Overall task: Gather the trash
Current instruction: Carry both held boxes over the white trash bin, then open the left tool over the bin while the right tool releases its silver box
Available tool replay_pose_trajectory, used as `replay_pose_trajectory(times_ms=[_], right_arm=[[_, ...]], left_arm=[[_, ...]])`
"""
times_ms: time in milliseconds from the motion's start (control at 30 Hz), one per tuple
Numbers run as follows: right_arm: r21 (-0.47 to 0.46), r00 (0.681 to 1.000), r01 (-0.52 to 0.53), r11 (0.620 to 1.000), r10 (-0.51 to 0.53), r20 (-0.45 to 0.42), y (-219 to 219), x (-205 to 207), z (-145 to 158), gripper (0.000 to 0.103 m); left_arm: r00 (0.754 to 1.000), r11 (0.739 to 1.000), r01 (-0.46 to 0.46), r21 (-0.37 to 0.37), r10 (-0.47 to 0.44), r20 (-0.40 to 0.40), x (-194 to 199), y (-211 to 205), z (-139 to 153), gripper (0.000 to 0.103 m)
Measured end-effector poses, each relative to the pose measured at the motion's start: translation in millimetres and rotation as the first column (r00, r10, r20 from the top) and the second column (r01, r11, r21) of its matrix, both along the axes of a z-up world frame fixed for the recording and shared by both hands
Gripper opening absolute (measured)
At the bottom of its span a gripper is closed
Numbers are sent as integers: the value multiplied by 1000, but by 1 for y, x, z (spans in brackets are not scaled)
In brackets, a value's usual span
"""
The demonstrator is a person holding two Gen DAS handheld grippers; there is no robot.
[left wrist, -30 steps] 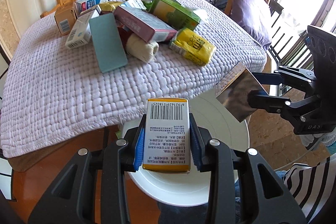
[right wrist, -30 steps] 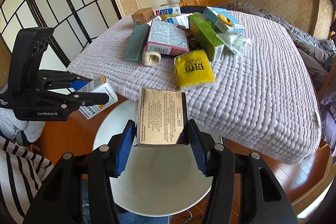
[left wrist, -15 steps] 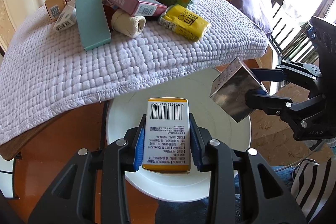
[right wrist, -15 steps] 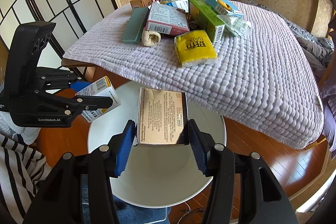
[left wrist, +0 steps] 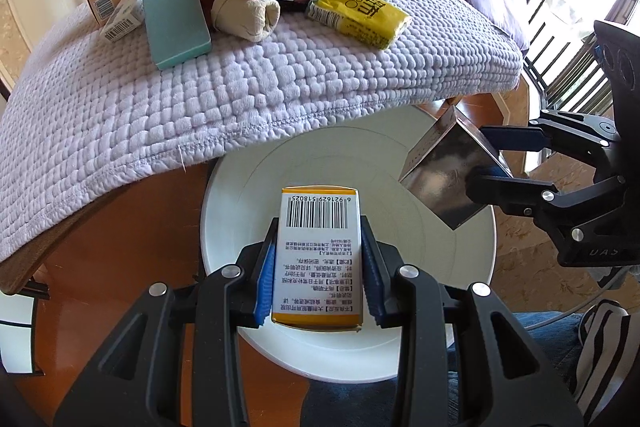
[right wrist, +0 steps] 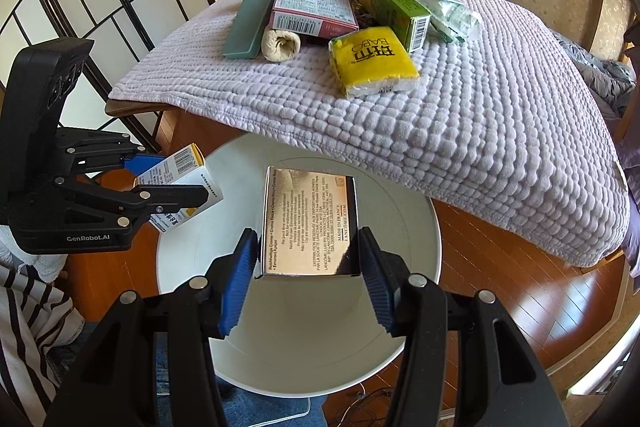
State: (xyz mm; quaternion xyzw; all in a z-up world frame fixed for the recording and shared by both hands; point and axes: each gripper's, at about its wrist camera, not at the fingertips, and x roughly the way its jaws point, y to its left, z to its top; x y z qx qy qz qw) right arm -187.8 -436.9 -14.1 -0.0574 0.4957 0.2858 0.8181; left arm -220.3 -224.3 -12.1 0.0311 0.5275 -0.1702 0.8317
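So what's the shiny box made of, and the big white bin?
Shiny box: probably cardboard with a metallic foil finish; it mirrors light, yet has folded, sharp carton edges. White bin: looks like smooth plastic, with an even, matte white wall, though painted metal can't be ruled out.

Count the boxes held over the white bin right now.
2. The left gripper clamps a yellow-edged barcode box over the white bin. The right gripper clamps a shiny metallic box over it too. Nothing shows inside the bin.
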Motion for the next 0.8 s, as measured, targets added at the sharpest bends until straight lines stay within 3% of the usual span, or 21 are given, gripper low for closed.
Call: replay_pose_trajectory(times_ms=[800], right_arm=[[-88,999,25,996,-26,-20,18,7,-30,51]], left_arm=[[999,1000,7,24,-6,-47,8,-15,-31,39]])
